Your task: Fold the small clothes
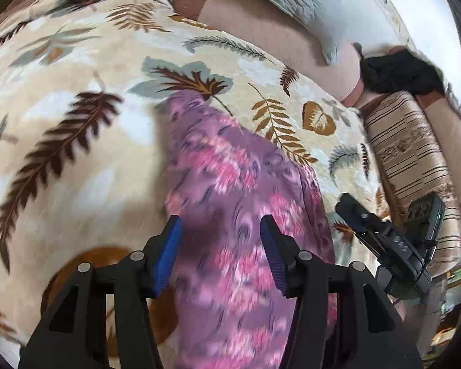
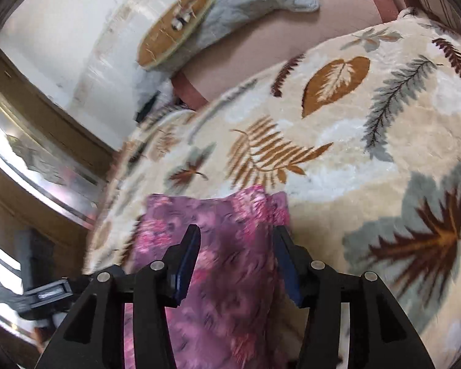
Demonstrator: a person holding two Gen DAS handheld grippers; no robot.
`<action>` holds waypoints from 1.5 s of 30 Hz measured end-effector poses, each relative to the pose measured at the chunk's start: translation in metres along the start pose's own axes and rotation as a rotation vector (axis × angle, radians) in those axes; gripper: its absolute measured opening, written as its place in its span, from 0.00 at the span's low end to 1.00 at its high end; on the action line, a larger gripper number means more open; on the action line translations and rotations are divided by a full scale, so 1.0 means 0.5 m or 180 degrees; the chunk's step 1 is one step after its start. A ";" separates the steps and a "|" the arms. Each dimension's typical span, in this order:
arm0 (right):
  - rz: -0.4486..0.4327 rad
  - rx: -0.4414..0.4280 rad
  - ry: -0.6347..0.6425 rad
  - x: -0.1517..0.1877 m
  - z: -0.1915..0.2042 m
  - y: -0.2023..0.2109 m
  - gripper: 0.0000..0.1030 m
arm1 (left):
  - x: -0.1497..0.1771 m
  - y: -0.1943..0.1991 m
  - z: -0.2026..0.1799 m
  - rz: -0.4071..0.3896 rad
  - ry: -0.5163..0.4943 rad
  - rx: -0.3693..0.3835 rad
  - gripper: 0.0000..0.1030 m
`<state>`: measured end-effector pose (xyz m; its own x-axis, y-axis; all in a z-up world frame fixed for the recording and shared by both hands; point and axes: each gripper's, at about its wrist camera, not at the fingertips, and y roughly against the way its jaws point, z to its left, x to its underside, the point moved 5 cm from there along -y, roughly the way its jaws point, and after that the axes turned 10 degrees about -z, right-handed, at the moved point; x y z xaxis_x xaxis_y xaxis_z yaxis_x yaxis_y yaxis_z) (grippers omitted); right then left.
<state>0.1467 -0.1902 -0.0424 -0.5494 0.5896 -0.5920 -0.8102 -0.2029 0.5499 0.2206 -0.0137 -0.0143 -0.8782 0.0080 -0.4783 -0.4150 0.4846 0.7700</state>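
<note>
- Your left gripper [image 1: 220,226] has its jaws apart, hanging over the purple flowered cloth [image 1: 230,203] without pinching it.
- Your right gripper [image 2: 236,235] is likewise spread above that cloth.
- The cloth lies on the leaf-patterned blanket [image 1: 76,98].

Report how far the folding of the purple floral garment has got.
Done: the garment lies as a narrow strip on the leaf blanket, seemingly folded lengthwise. In hand: nothing; left claw and right claw stand open over it. Left: probably a crosswise fold.
</note>
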 end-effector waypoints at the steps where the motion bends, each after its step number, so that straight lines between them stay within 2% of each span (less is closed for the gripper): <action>1: 0.0079 0.0107 -0.0017 0.002 -0.007 -0.022 0.50 | -0.005 -0.015 -0.005 0.0013 -0.0042 -0.0079 0.50; 2: 0.0158 0.0160 -0.0050 0.005 -0.013 -0.041 0.45 | -0.013 -0.032 -0.010 0.0013 -0.0111 -0.0188 0.51; 3: 0.0234 0.0132 -0.0079 0.009 -0.014 -0.058 0.19 | -0.017 -0.043 -0.012 0.0018 -0.0159 -0.0264 0.51; 4: 0.0291 0.0061 -0.0038 0.012 -0.008 -0.068 0.02 | -0.019 -0.050 -0.011 0.0029 -0.0192 -0.0313 0.51; 7: 0.0069 -0.0058 0.0240 -0.003 0.024 -0.050 0.04 | -0.031 -0.068 -0.005 -0.0020 -0.0259 -0.0457 0.53; 9: -0.0092 -0.0050 0.0205 -0.020 0.027 -0.034 0.04 | -0.032 -0.098 0.016 0.0052 -0.0212 -0.0591 0.55; 10: -0.0095 -0.0004 0.0145 -0.022 0.016 -0.039 0.04 | -0.028 -0.116 0.026 0.0139 -0.0140 -0.0589 0.59; 12: 0.0189 0.0233 0.0166 -0.001 -0.018 -0.080 0.04 | -0.016 -0.146 0.048 0.0302 0.0076 -0.0510 0.62; 14: 0.0446 0.0330 0.0238 0.026 -0.034 -0.108 0.04 | -0.021 -0.140 0.049 0.0312 0.0059 -0.0483 0.62; 16: 0.0327 0.0303 0.0232 0.015 -0.024 -0.078 0.05 | -0.026 -0.105 0.042 0.0233 -0.0130 -0.0556 0.62; 17: 0.0273 0.0216 0.0202 0.010 -0.013 -0.058 0.10 | -0.025 -0.083 0.036 0.0177 -0.0215 -0.0598 0.61; 18: 0.0229 0.0135 0.0202 0.008 -0.003 -0.041 0.10 | -0.021 -0.065 0.030 0.0132 -0.0290 -0.0603 0.60; 22: 0.0150 -0.0280 0.0286 0.041 0.034 0.025 0.12 | 0.036 -0.010 0.007 -0.0016 -0.0427 -0.0502 0.61; 23: 0.0207 -0.0257 0.0342 0.060 0.035 0.024 0.14 | 0.057 -0.015 0.005 0.0021 -0.0439 -0.0522 0.61; 25: 0.0489 0.0014 0.0577 0.108 0.021 -0.019 0.09 | 0.099 -0.051 0.011 0.0188 -0.0564 -0.0598 0.64; 26: 0.0476 0.0018 0.0621 0.116 0.017 -0.024 0.08 | 0.103 -0.056 0.015 0.0176 -0.0584 -0.0624 0.65; 28: 0.0474 0.0032 0.0435 0.101 0.019 -0.009 0.08 | 0.093 -0.031 0.014 0.0161 -0.0532 -0.0600 0.64; 31: 0.0451 0.0026 0.0333 0.083 0.024 0.044 0.21 | 0.087 0.030 0.004 0.0019 -0.0667 -0.0583 0.64; 33: 0.0493 0.0084 0.0354 0.099 0.014 0.078 0.43 | 0.099 0.063 -0.004 -0.0049 -0.0731 -0.0539 0.64; 35: 0.0575 0.0140 0.0264 0.132 -0.007 0.096 0.50 | 0.135 0.080 -0.013 -0.0029 -0.0768 -0.0448 0.64; 36: 0.0666 0.0182 0.0226 0.151 -0.019 0.098 0.41 | 0.151 0.076 -0.014 0.0024 -0.0780 -0.0451 0.64; 38: 0.0684 0.0011 0.0226 0.165 -0.013 0.111 0.09 | 0.193 0.060 -0.012 0.0215 -0.0850 -0.0451 0.64; 40: 0.0403 -0.0095 0.0334 0.152 0.017 0.148 0.08 | 0.226 0.047 -0.005 0.0237 -0.0975 -0.0577 0.65; 42: 0.0283 -0.0113 0.0342 0.145 0.023 0.166 0.08 | 0.251 0.036 0.002 0.0219 -0.1059 -0.0598 0.73; 43: 0.0349 0.0002 0.0425 0.151 0.012 0.159 0.08 | 0.257 0.033 0.009 0.0212 -0.1038 -0.0606 0.77; 45: 0.0681 0.0345 0.0485 0.181 -0.027 0.113 0.10 | 0.252 0.041 0.023 0.0239 -0.0843 -0.0504 0.77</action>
<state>0.0484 -0.1591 -0.0726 -0.7366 0.4165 -0.5329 -0.6505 -0.2204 0.7269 0.1041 0.0074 -0.0637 -0.8239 0.2761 -0.4949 -0.4014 0.3319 0.8536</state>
